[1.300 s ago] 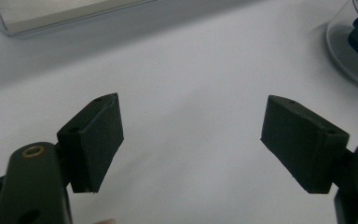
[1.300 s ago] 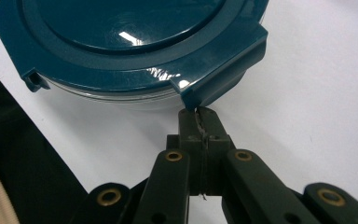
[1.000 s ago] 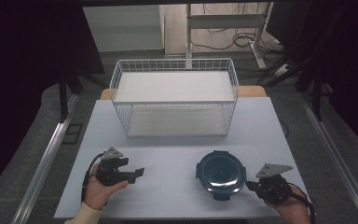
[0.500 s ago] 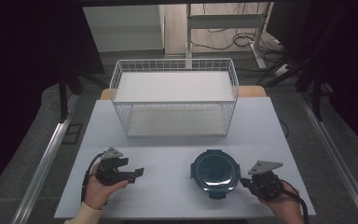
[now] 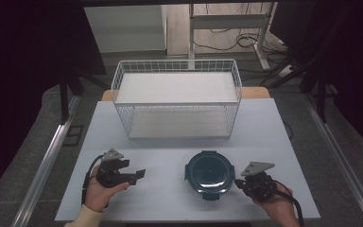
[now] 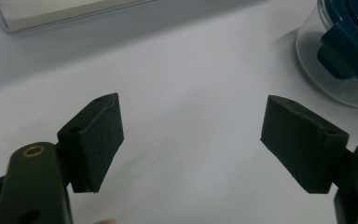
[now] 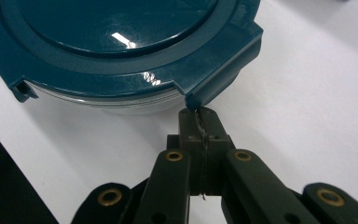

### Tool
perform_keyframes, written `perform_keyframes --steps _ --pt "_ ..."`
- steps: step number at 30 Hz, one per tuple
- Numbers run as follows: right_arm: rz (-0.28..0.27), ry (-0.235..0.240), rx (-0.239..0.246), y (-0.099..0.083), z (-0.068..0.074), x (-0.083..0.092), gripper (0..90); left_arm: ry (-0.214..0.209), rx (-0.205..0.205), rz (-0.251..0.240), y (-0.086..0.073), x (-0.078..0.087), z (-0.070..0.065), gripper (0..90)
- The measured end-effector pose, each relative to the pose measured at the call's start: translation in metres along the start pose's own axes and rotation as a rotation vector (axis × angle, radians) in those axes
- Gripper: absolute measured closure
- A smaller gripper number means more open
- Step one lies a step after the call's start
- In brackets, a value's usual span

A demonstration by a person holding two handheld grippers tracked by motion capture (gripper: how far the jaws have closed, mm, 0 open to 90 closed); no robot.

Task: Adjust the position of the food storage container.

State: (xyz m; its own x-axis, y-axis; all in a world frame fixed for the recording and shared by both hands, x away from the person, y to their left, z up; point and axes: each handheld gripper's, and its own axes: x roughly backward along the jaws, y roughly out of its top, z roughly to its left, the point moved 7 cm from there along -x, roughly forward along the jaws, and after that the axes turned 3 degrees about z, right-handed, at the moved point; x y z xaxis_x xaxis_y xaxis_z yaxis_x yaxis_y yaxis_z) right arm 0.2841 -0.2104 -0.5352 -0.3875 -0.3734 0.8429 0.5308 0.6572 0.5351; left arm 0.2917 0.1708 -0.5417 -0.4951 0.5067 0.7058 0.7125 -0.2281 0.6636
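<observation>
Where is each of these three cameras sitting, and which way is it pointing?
High view: above the person's side, looking forward and down at the table, wire basket, both hands.
Left gripper view: on the left gripper, looking along its open jaws across the table.
Right gripper view: on the right gripper, jaws shut, tips at the lid's latch.
All three show the teal-lidded container.

On the table: one round container with one dark teal lid, which carries at least two latch tabs in the right gripper view. One white wire basket at the far side. Two handheld grippers, one left gripper and one right gripper, each with two black jaws. Two hands on them.
</observation>
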Motion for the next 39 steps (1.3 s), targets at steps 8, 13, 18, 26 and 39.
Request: perform_keyframes --steps 8,13,18,26,39 --pt "-0.001 0.011 0.024 0.012 0.007 -0.008 89.8 -0.003 -0.001 0.001 0.000 0.000 -0.001 20.4" --pt "0.002 0.008 0.034 0.022 0.013 -0.015 89.8 -0.004 -0.001 0.002 0.000 -0.001 -0.001 20.3" --pt "-0.003 0.013 0.050 0.032 0.017 -0.022 89.9 -0.004 0.003 -0.002 0.000 0.000 0.000 20.4" --pt "-0.008 0.026 0.073 0.045 0.023 -0.031 89.9 0.003 0.000 -0.023 0.002 0.003 -0.001 21.1" --pt "-0.025 0.070 0.089 0.053 0.034 -0.037 89.8 0.008 0.007 -0.032 0.003 0.006 0.002 21.1"
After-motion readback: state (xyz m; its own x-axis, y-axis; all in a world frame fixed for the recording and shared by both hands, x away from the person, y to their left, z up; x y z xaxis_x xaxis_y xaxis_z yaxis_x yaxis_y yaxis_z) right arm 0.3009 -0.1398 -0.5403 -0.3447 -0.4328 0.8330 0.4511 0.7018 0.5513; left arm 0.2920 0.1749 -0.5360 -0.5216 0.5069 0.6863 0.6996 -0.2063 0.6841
